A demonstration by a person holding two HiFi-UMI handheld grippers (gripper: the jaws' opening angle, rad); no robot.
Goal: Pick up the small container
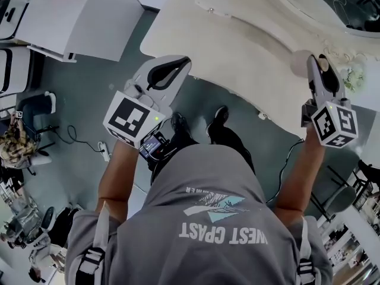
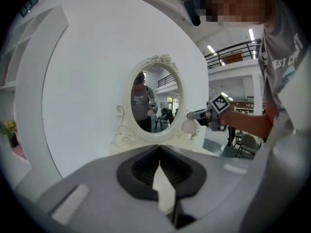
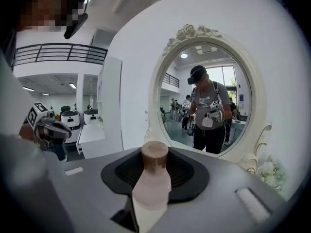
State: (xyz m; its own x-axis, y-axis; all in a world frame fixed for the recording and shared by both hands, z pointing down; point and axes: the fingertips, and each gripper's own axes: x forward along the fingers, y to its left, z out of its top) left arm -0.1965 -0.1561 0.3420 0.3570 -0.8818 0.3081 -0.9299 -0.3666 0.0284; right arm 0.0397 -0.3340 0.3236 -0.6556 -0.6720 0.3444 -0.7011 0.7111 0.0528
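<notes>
The small container (image 3: 151, 183) is a pale pink bottle with a brown cap (image 3: 154, 154). It stands upright between the jaws of my right gripper (image 3: 154, 168), which is shut on it. In the head view the right gripper (image 1: 313, 61) is raised at the white vanity table's (image 1: 237, 34) near edge, with the container (image 1: 299, 63) at its tip. The left gripper view shows the container (image 2: 188, 126) from the side, lifted in front of the mirror. My left gripper (image 1: 180, 62) hangs over the table's left corner, jaws together (image 2: 161, 174) and holding nothing.
An oval mirror in an ornate white frame (image 3: 209, 96) stands at the back of the table. White flowers (image 3: 269, 174) lie at its right foot. A white cabinet (image 1: 95, 16) stands to the left, and cables (image 1: 77, 138) lie on the floor.
</notes>
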